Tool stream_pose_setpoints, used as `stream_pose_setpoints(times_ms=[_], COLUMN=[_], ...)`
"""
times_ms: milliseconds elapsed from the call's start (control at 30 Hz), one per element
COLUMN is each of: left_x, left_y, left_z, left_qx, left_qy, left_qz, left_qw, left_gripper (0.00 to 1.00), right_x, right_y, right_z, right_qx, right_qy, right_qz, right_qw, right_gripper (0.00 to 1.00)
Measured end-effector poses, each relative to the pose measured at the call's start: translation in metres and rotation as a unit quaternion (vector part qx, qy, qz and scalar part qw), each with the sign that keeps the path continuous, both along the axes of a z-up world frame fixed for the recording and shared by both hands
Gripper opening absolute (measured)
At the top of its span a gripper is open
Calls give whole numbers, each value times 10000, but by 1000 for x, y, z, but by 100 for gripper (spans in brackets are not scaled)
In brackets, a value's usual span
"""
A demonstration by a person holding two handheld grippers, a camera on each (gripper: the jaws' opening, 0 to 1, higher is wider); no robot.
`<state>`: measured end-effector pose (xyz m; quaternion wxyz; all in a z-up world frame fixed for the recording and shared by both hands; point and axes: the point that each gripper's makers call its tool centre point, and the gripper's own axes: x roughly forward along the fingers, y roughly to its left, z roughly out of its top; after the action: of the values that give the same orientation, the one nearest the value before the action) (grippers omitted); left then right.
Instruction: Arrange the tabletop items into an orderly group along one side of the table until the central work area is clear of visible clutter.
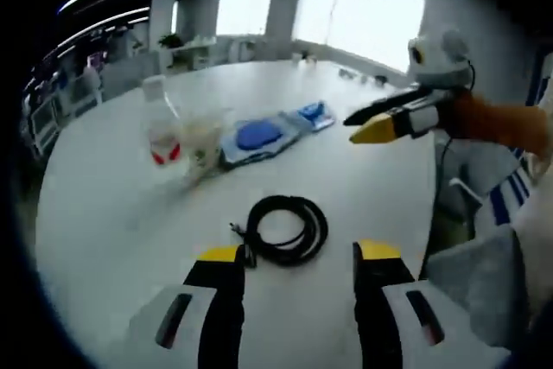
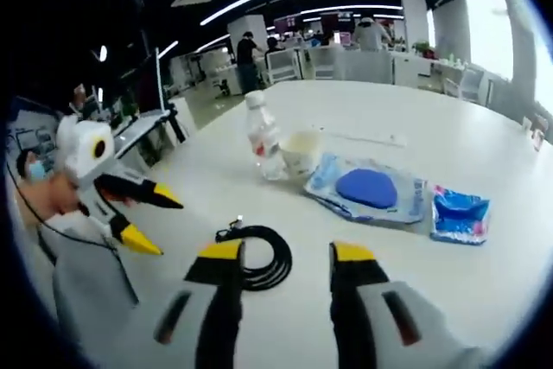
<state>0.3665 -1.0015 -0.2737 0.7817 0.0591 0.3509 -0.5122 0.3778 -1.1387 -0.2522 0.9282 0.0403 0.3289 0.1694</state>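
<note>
While both tools (image 1: 296, 252) (image 2: 287, 251) stand spread and empty above the table (image 1: 112, 213), one cable coil (image 1: 287, 229), one bottle (image 2: 262, 134) at 12 o'clock, and, in the right gripper view, two blue packets (image 2: 370, 189) (image 2: 460, 213) show apart.

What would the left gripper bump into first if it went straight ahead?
Probably the coiled black cable. It lies on the table just ahead of the open left gripper, roughly in line with the gap between its jaws, though depth is hard to judge.

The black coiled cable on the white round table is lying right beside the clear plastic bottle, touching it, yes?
Not quite. The black coiled cable lies on the white round table apart from the clear plastic bottle, with bare tabletop between them, as the left gripper view shows.
</note>
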Motion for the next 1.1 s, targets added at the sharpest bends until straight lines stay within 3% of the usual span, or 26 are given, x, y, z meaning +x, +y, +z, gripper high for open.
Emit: stream_pose_setpoints(times_ms=[33,133,167,200,233,267,333,367,433,467,500,567,733,967,1000,1100], left_x=[-1,5,2,2,3,3,4,3,6,6,3,9,10,8,7,8], left_y=[-5,-2,3,-2,-2,3,0,4,-4,-6,-4,-5,-7,-8,-8,-9], left_z=[1,-12,-21,-21,-25,-31,-35,-42,-42,-45,-48,-53,-64,-78,-79,-84], left_qx=[-193,-26,193,66,56,275,249,435,261,240,398,451,615,743,781,815], left_qy=[273,482,751,726,838,927,963,1127,1181,1324,1438,1377,1540,1787,1807,1906], left_qz=[256,682,875,789,991,1106,1151,1341,1386,1536,1497,1599,1704,1813,1802,1852], left_qw=[9991,9965,9931,9942,9915,9892,9884,9836,9829,9789,9774,9764,9713,9642,9637,9606], left_gripper=[47,43,43,45,45,43,43,42,43,40,38,35,30,26,25,24], right_x=[3,11,15,19,20,20,28,30,39,41,45,51,58,59,59,59], right_y=[-1,4,6,9,13,15,22,26,35,39,42,47,52,56,55,57], right_z=[-3,-12,-15,-16,-23,-25,-34,-41,-48,-50,-55,-61,-77,-94,-99,-104], right_qx=[12,-82,-144,-194,-294,-325,-620,-767,-899,-920,-1031,-1185,-1350,-1434,-1523,-1471], right_qy=[70,218,265,240,394,475,506,627,664,671,772,799,1001,1189,1258,1338], right_qz=[10,281,391,488,707,761,1107,1304,1553,1663,1783,1986,2225,2408,2472,2497], right_qw=[10000,9993,9988,9983,9963,9954,9906,9865,9815,9795,9755,9696,9603,9525,9486,9477], right_gripper=[36,34,33,33,34,33,32,31,31,30,30,29,25,22,22,21])
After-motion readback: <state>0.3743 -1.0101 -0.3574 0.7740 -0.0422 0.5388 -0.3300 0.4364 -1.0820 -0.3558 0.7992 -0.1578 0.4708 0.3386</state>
